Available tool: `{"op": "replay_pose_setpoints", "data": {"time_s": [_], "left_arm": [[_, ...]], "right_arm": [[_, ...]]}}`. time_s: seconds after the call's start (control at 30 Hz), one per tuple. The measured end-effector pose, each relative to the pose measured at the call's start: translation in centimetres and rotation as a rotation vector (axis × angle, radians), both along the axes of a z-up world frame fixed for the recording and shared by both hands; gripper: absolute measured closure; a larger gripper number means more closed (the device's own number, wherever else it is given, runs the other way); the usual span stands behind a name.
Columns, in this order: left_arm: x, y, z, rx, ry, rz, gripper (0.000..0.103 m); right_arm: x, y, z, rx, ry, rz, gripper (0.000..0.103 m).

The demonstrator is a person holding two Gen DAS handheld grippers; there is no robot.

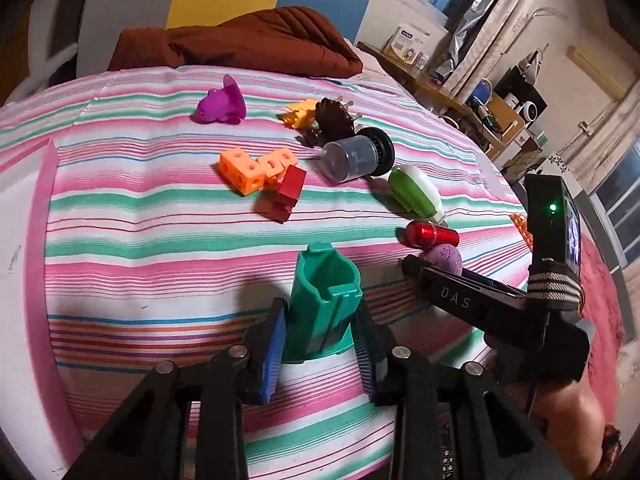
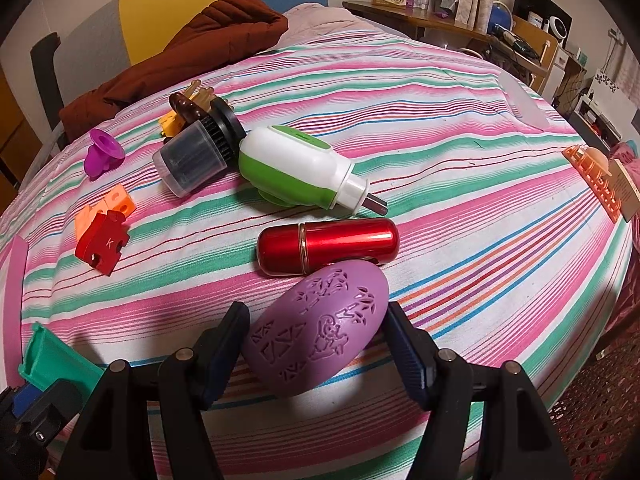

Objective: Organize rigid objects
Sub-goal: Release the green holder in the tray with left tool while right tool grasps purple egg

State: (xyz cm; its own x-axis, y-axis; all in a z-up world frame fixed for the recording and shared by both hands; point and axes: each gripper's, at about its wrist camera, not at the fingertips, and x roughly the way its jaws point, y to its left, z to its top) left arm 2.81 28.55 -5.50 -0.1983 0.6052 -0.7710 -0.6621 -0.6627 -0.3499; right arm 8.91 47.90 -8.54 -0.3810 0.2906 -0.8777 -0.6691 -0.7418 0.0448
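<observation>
Your left tongs (image 1: pixel 320 344) pinch the green holder (image 1: pixel 325 304); right tongs (image 2: pixel 316 346) clamp the purple egg (image 2: pixel 320 328), so lift both straight, steadily.

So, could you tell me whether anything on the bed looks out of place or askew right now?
Nothing looks damaged or spilled, but the toys lie scattered. The clear canister, the green-and-white plug-in device and the red metal tube all lie on their sides on the striped bedspread.
</observation>
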Motion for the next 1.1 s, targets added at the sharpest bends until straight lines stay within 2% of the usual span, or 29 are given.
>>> {"op": "replay_pose_setpoints", "data": {"time_s": [0.4, 0.57, 0.77, 0.93, 1.0, 1.1], "left_arm": [[-0.6, -4.6, 1.7, 0.067, 0.031, 0.067, 0.073], [-1.1, -7.3, 2.5, 0.107, 0.037, 0.112, 0.073], [-2.6, -10.7, 3.0, 0.130, 0.055, 0.181, 0.073], [-4.0, -13.1, 2.2, 0.117, 0.041, 0.244, 0.073], [-4.8, -14.3, 2.0, 0.121, 0.028, 0.275, 0.073], [-5.9, -16.0, 2.0, 0.139, 0.021, 0.320, 0.075]], "right_arm": [[-0.1, -1.1, 0.0, -0.001, 0.033, 0.053, 0.034], [-0.3, -2.3, 0.0, 0.010, 0.057, 0.107, 0.034], [-0.3, -2.6, 0.0, 0.013, 0.060, 0.116, 0.035], [-0.3, -3.3, 0.2, 0.018, 0.049, 0.132, 0.051], [-0.4, -3.6, 0.3, 0.015, 0.045, 0.135, 0.054], [-0.4, -3.7, 0.3, 0.011, 0.040, 0.133, 0.055]]}}
